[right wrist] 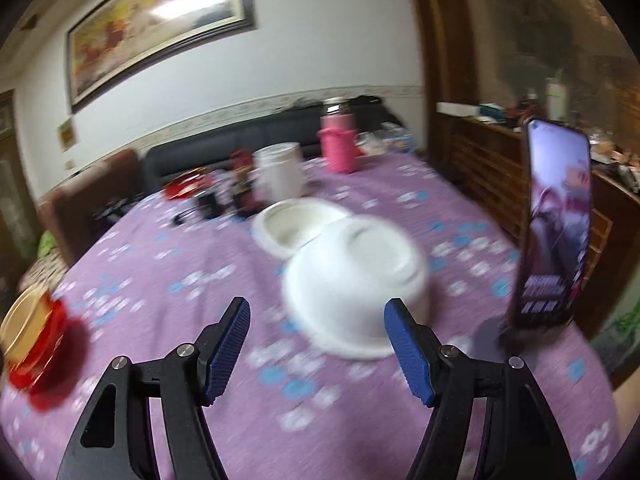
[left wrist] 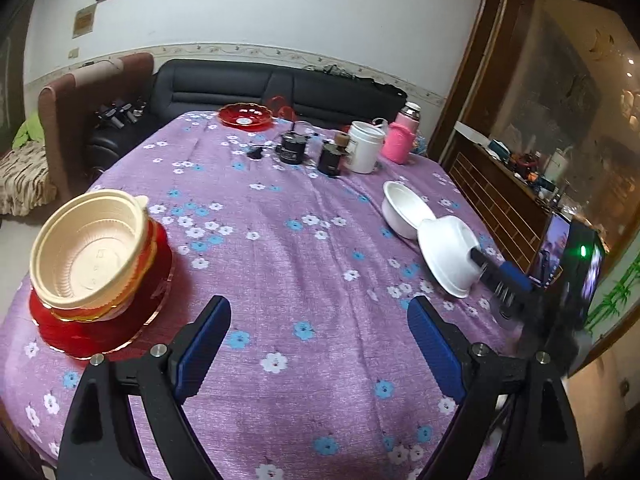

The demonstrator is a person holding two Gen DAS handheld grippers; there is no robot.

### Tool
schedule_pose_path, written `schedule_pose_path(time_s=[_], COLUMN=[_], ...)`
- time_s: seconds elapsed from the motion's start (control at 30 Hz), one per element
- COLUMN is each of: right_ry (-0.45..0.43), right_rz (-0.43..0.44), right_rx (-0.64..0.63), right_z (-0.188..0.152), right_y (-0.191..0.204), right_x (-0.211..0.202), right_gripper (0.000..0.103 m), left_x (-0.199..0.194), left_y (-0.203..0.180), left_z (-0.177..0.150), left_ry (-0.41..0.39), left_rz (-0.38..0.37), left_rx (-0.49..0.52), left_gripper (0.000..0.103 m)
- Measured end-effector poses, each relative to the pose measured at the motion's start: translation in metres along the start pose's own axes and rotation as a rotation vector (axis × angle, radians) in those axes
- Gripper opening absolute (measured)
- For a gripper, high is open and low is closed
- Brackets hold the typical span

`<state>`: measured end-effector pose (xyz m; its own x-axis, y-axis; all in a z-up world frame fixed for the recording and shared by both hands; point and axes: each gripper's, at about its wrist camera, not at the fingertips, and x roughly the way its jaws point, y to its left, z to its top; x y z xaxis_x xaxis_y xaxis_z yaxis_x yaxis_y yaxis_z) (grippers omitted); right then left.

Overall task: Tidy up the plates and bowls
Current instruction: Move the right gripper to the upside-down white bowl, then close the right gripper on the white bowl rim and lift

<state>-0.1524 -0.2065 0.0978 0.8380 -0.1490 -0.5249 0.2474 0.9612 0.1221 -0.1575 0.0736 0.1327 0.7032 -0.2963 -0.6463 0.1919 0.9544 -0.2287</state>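
Right gripper (right wrist: 317,344): fingers spread, nothing pinched between the pads. In the right wrist view an upside-down white bowl (right wrist: 356,284) sits just ahead of them at centre frame, tipped, leaning against an upright white bowl (right wrist: 298,226) behind it. That view is motion-blurred, so it can't be told whether the fingers touch the bowl.

Left gripper (left wrist: 319,344): fingers wide open and empty, hovering over bare purple floral cloth on the surface (left wrist: 280,240), lower centre of frame.

Likely step: pick up the overturned bowl and nest it. To do it well, come in on the raised edge of the rim, one finger inside and one outside, and close gently because the thin wall may flex. Keep clear of the phone (right wrist: 556,232) standing at right, which could be knocked over.

Counts:
- white bowls: 2
- stack (left wrist: 92,264) at left of the left wrist view: 1 cream bowl on top, red dishes under it, number unclear
- red plate (left wrist: 246,117) at far edge: 1
- white tub (left wrist: 364,146): 1
- pink flask (left wrist: 398,140): 1
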Motion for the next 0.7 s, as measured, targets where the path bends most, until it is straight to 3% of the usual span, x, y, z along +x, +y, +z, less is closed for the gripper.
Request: schedule_pose_path(time_s=[0.2,0.33,0.43,0.53,0.7], right_ry=[0.006,0.086,0.199,0.256,0.406], right_rz=[-0.098,-0.112,-0.066,-0.010,0.278], right_rx=[0.081,0.101,0.158,0.201,0.238], right_z=[0.038,0.058,0.070,0.073,0.052], right_y=[-0.031,-0.045,-0.062,-0.071,-0.056], right_x=[0.041,0.080,0.114,0.129,0.125], right_gripper=[0.074,0.074,0.077,0.080,0.081], left_x=[0.003,0.011,0.012,0.010,0.013], left_y=[0.015,0.014,0.010,0.010,0.011], left_z=[0.004,-0.003,-0.004,-0.004,-0.003], left_ry=[0.000,0.039,0.047,0.042,0.045], left_rz=[0.040,0.024,0.016,0.012,0.004], left_rx=[-0.036,-0.037,-0.019,-0.009,-0.017], left_gripper=[0.090,0.090,0.090,0.090,0.090])
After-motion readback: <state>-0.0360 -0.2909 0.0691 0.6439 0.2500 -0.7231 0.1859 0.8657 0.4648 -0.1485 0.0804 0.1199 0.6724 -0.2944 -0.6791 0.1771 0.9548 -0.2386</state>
